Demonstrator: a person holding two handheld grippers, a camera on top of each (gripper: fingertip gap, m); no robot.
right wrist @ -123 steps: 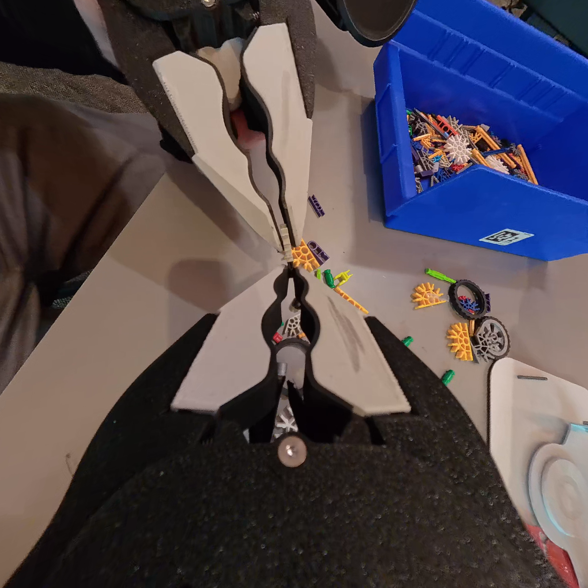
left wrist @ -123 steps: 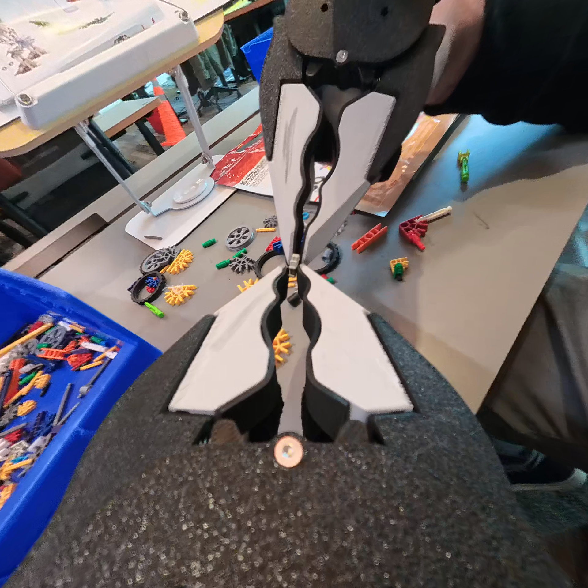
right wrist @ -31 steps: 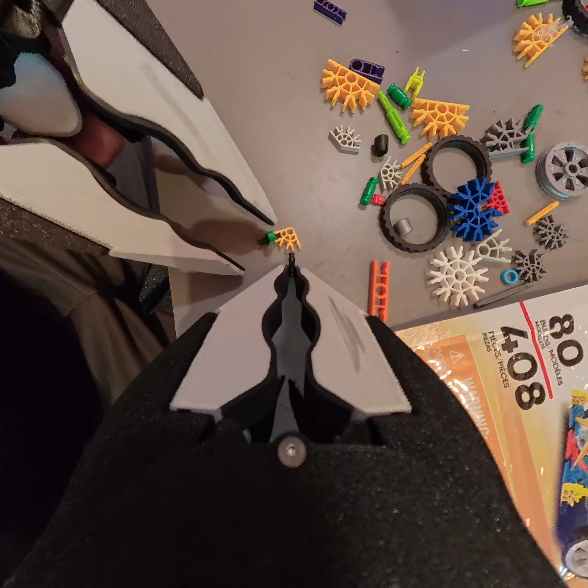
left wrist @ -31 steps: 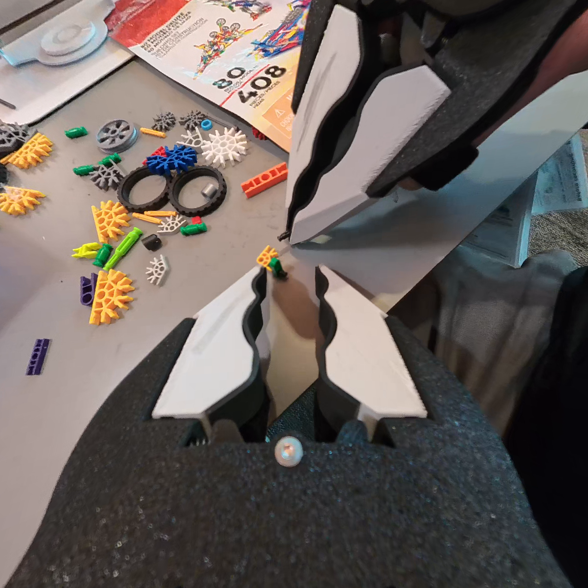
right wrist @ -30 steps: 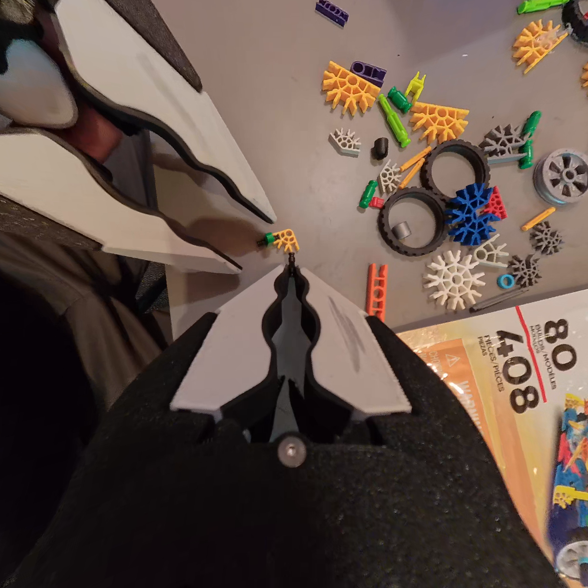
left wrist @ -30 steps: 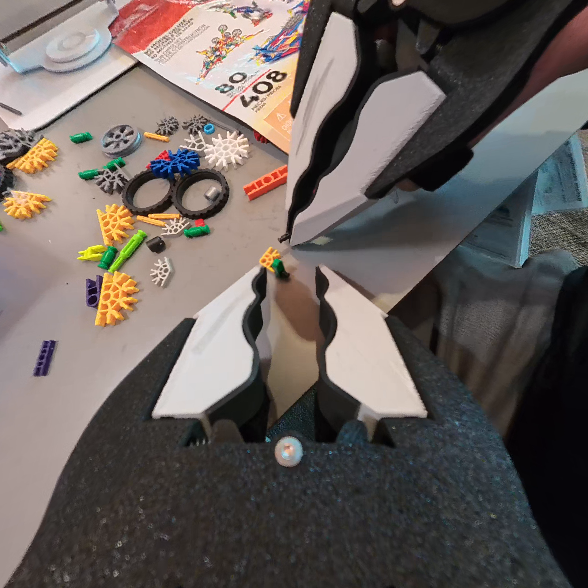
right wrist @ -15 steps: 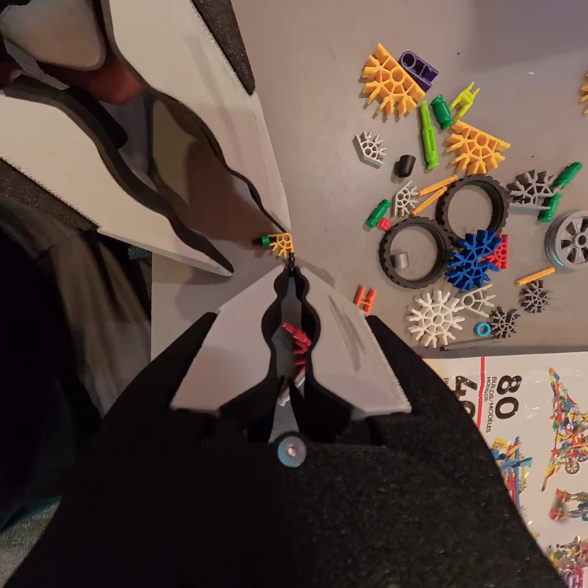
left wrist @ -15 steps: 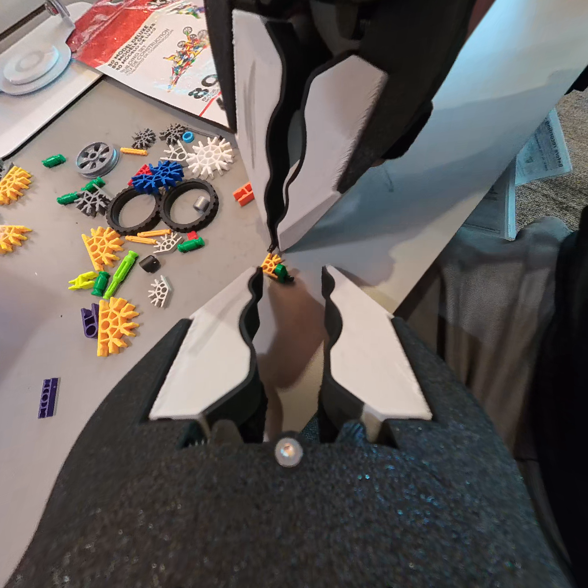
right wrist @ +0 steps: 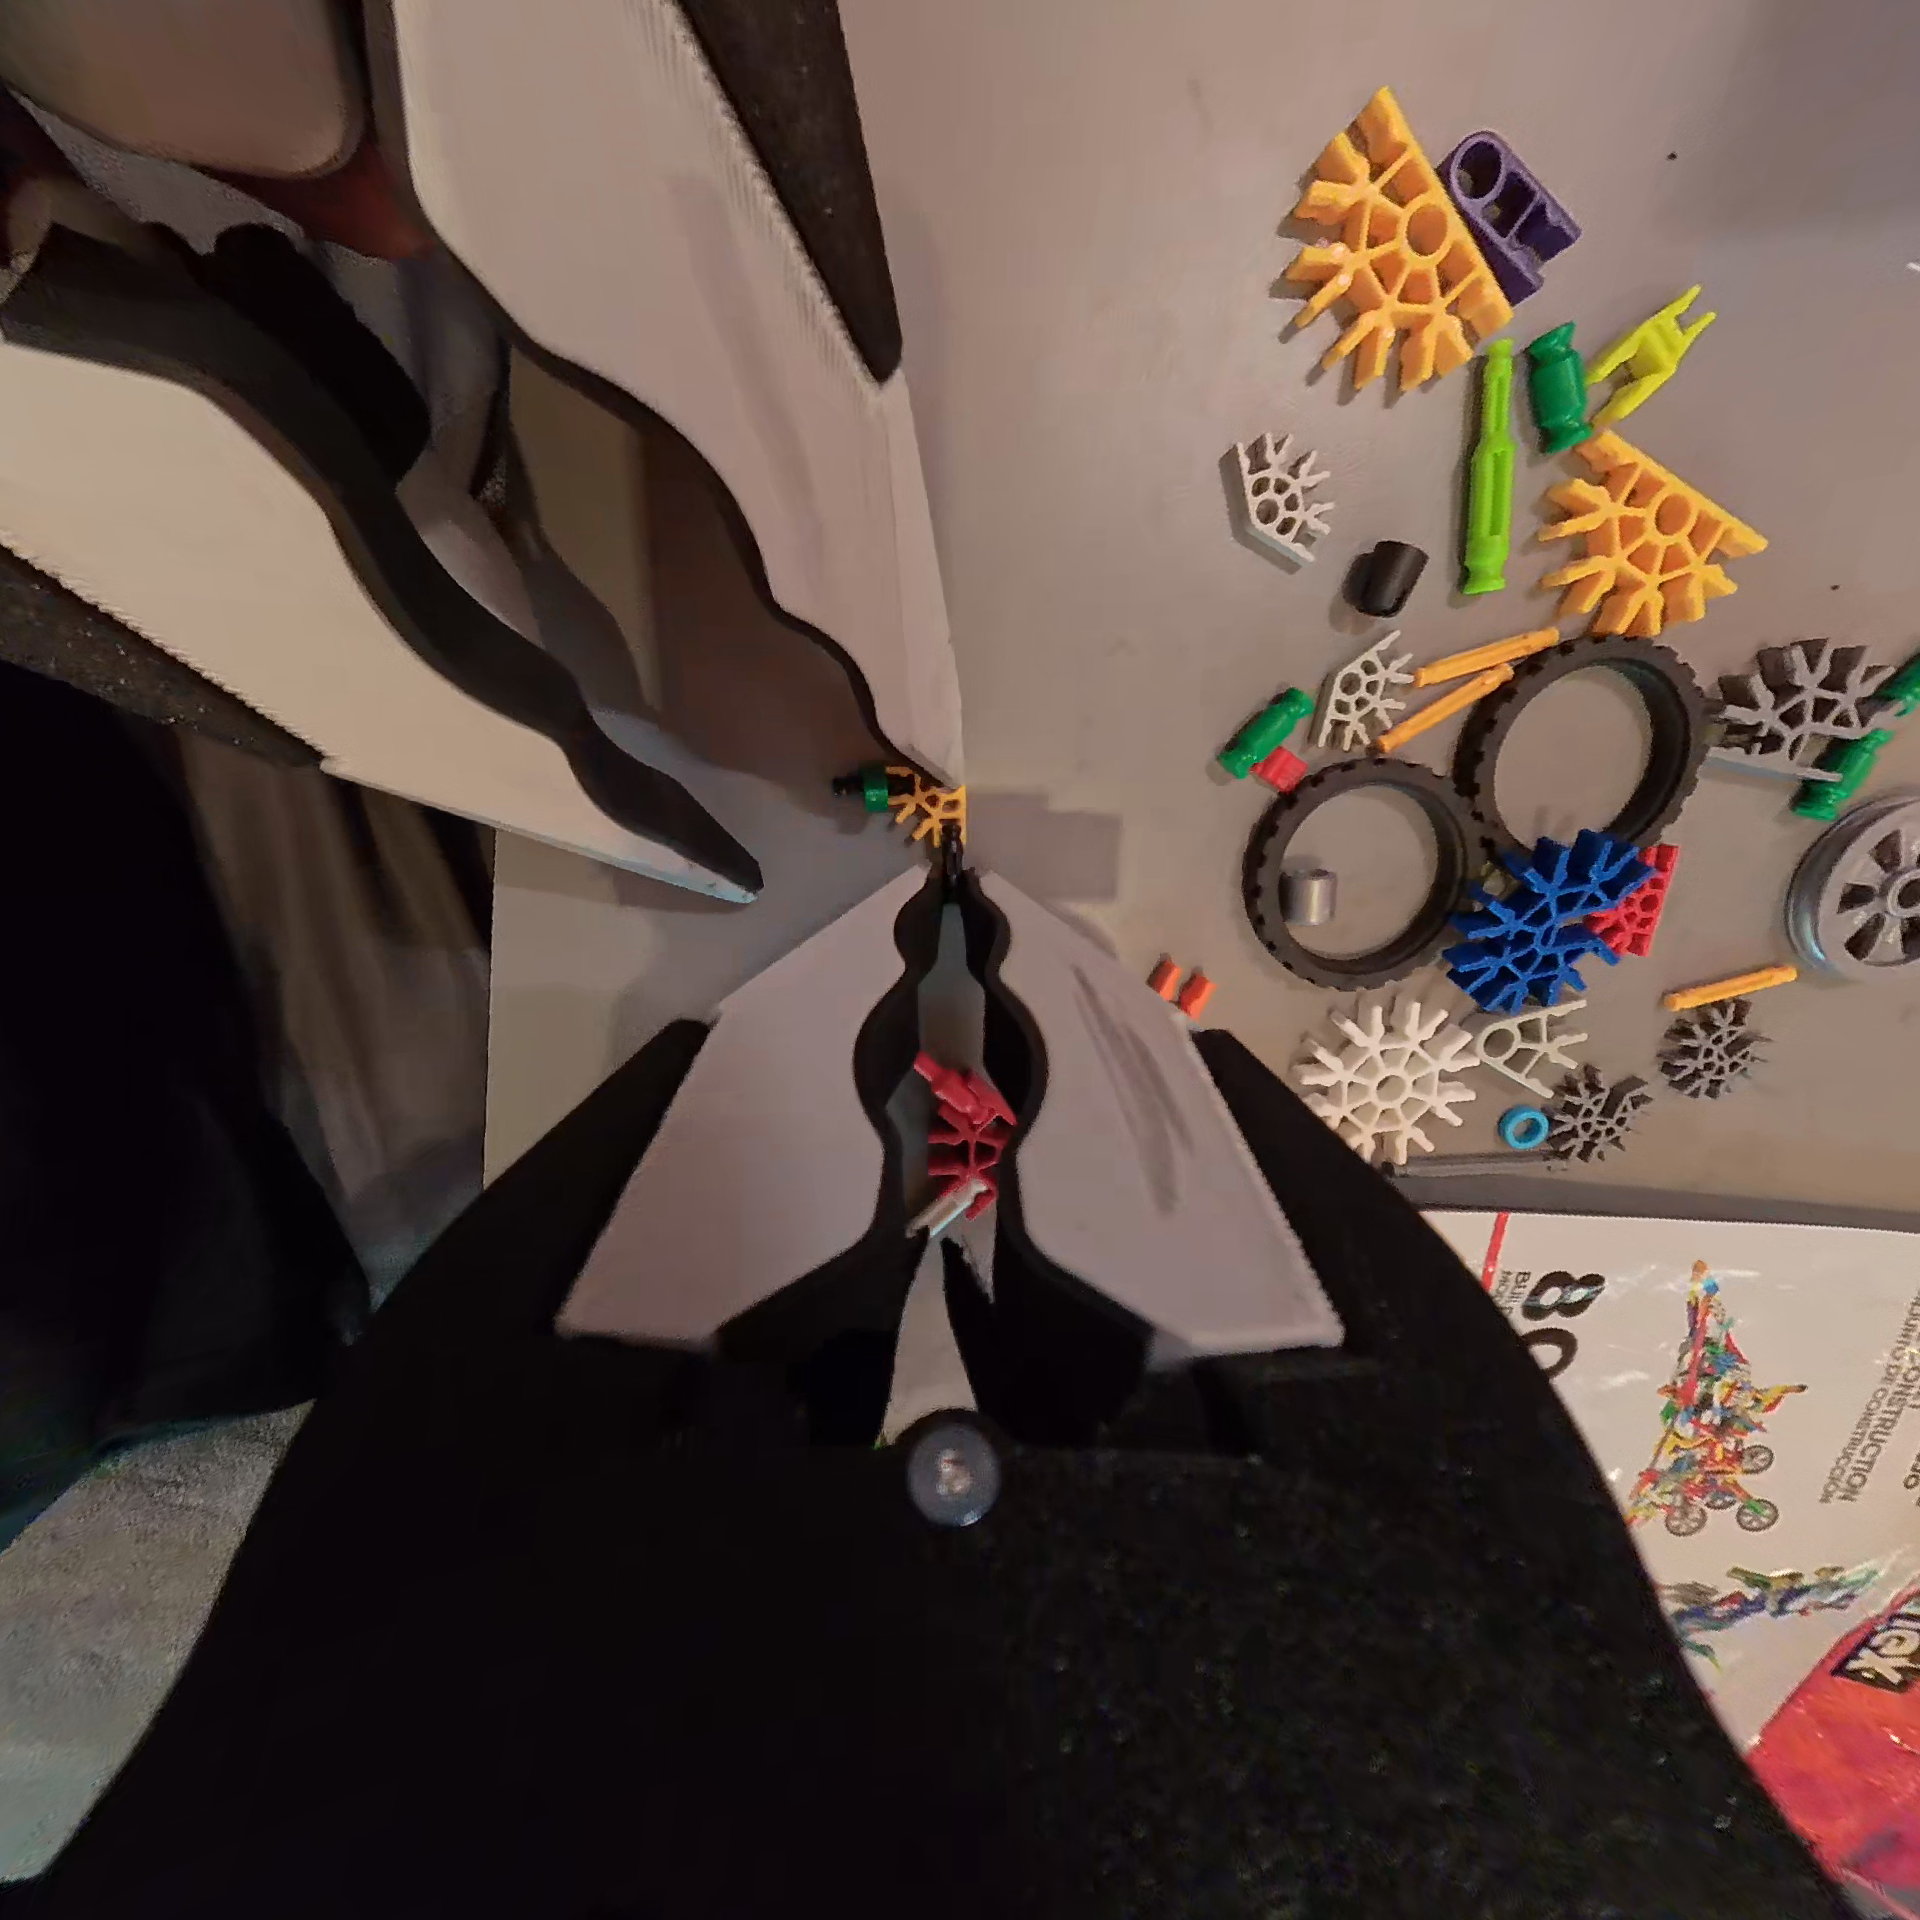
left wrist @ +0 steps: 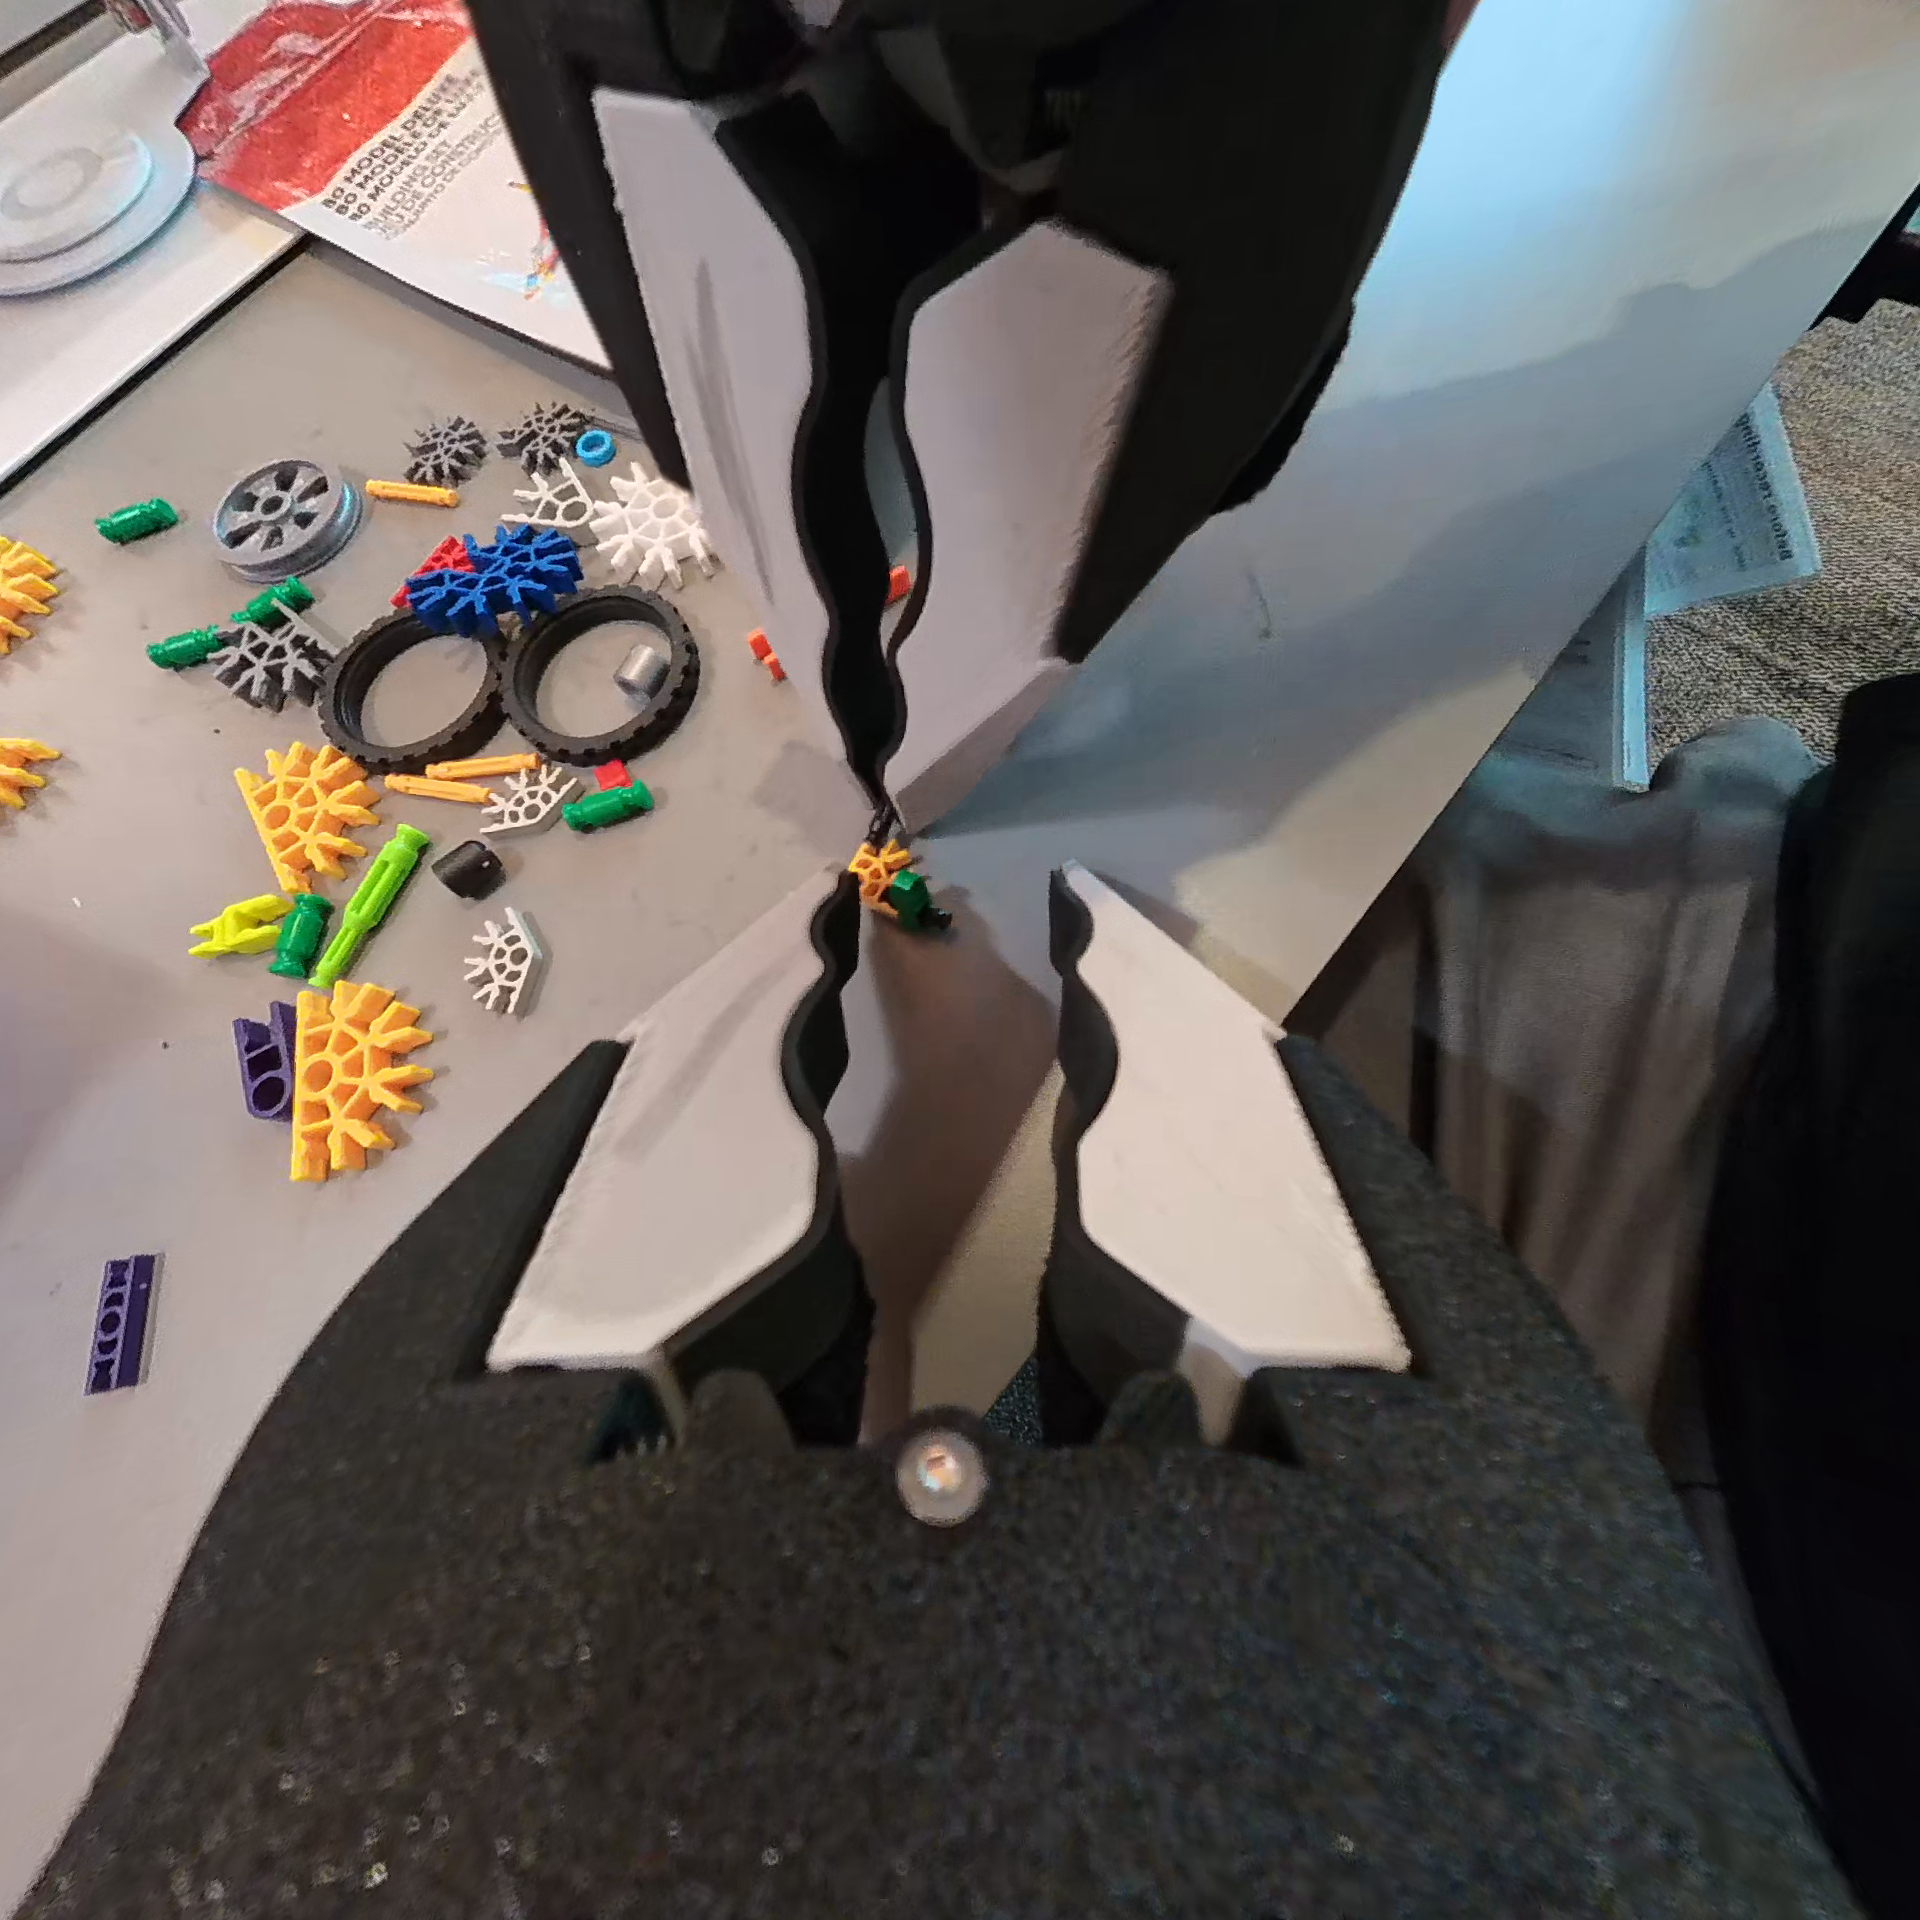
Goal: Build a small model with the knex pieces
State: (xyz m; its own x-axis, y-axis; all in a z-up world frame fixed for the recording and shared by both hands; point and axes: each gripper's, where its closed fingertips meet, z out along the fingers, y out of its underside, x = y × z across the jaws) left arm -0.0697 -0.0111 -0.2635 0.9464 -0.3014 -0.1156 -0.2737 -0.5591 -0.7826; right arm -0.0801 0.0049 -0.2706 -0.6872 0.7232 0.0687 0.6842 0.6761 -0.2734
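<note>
Pinching small yellow plastic fan connector (right wrist: 932, 805) by a black rod, right gripper (right wrist: 951, 883) clenched.
Spread left gripper (left wrist: 951, 894) straddling it, green stub (left wrist: 912, 896) pointing between its tips.

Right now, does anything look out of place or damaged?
Nothing spilled or broken. Only the small yellow connector stands apart, near the table edge, away from the loose parts; the right hand-held gripper pinches a black rod at it, left hand-held gripper open.

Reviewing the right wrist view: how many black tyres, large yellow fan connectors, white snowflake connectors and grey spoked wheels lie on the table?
black tyres: 2
large yellow fan connectors: 2
white snowflake connector: 1
grey spoked wheel: 1
Total: 6
</note>
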